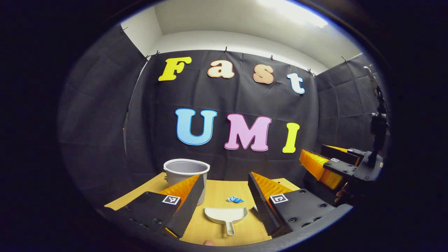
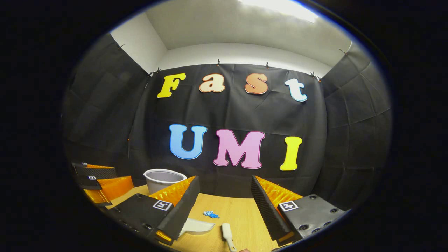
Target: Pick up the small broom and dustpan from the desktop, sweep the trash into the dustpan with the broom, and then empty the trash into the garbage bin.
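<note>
Left gripper (image 1: 224, 196) and right gripper (image 2: 224, 204) both gape wide, holding nothing. Left gripper view shows the dustpan (image 1: 226, 216) whole on the desktop (image 1: 224, 189); right gripper view adds the broom (image 2: 227, 235). Beyond: trash (image 1: 234, 200), then bin (image 1: 186, 171).

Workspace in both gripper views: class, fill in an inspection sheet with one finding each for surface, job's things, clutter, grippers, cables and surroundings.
Surface: wooden desktop, bare between the things.
Job's things: dustpan lies flat, handle toward the camera; blue trash just beyond it; broom lies right of the dustpan in the right gripper view; grey bin stands upright at the back left.
Clutter: nothing seen.
Grippers: left gripper jaws open, holding nothing, above the dustpan; right gripper jaws open, holding nothing.
Cables: nothing seen.
Surroundings: black cloth wall, white ceiling, a dark stand at right.
</note>
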Demonstrator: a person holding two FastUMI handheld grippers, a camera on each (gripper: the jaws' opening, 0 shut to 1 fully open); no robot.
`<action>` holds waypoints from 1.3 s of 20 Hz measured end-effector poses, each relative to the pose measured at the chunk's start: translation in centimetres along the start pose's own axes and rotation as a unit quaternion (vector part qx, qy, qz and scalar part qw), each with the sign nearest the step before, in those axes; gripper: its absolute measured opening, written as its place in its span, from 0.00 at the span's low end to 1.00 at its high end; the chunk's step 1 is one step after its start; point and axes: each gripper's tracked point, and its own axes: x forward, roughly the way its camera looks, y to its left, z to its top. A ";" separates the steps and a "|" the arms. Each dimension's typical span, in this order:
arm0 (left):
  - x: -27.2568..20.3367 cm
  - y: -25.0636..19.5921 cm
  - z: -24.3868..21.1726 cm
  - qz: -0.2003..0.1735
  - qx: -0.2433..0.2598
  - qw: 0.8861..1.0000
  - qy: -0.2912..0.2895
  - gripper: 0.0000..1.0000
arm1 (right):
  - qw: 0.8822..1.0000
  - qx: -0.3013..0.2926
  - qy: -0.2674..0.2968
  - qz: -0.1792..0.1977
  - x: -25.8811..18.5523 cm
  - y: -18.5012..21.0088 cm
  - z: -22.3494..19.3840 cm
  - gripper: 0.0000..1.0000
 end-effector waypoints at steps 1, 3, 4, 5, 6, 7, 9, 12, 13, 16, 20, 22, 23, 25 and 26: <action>0.1 -0.1 -0.1 -0.001 0.000 1.000 0.000 0.74 | 1.000 0.001 -0.002 -0.001 0.1 -0.1 0.2 0.94; 0.3 -0.4 0.0 -0.003 0.001 1.000 0.001 0.76 | 1.000 -0.002 -0.004 0.000 0.3 -0.2 0.5 0.94; 0.5 -0.5 0.0 -0.003 0.000 1.000 0.003 0.76 | 1.000 -0.004 -0.005 0.000 0.4 -0.3 0.5 0.94; 0.5 -0.5 -0.3 -0.002 -0.003 1.000 0.008 0.76 | 1.000 -0.007 -0.004 0.002 0.5 -0.4 0.4 0.95; 0.7 -0.6 -0.6 -0.002 -0.014 1.000 0.016 0.75 | 1.000 -0.010 -0.003 0.003 0.6 -0.5 0.3 0.92; 0.8 -0.8 -0.6 -0.004 -0.028 0.999 0.021 0.76 | 1.000 -0.013 -0.003 0.004 0.8 -0.7 0.4 0.92; 1.2 -1.2 -0.4 -0.007 -0.043 0.999 0.021 0.76 | 1.000 -0.012 -0.002 0.003 1.4 -1.3 0.5 0.95; 2.6 -0.9 -0.8 0.002 -0.035 0.999 0.027 0.76 | 1.000 0.001 0.005 0.006 2.4 -1.8 0.2 0.92; 3.1 -1.1 -0.9 0.004 -0.030 0.999 0.030 0.76 | 1.000 -0.002 0.007 0.008 2.8 -1.9 0.1 0.95; 4.9 -1.2 -1.7 0.003 -0.035 0.998 0.055 0.76 | 1.000 -0.013 0.008 0.014 4.4 -2.4 -0.5 0.94; 8.0 -1.8 -4.8 -0.008 -0.065 0.991 0.118 0.76 | 1.000 -0.010 0.021 0.006 5.9 -4.1 -1.9 0.94; 9.2 -1.1 -8.1 0.009 -0.053 0.984 0.173 0.76 | 0.999 -0.007 0.033 0.002 6.5 -4.9 -3.3 0.94; 9.6 -0.9 -9.5 0.011 -0.050 0.980 0.192 0.76 | 0.999 -0.008 0.043 0.000 6.7 -5.2 -4.3 0.94; 10.5 -1.5 -12.1 -0.003 -0.057 0.971 0.232 0.76 | 0.998 -0.005 0.060 -0.001 6.9 -5.6 -5.8 0.94; 10.8 -2.0 -13.9 -0.009 -0.063 0.963 0.261 0.76 | 0.998 -0.005 0.066 -0.001 7.1 -5.9 -6.3 0.95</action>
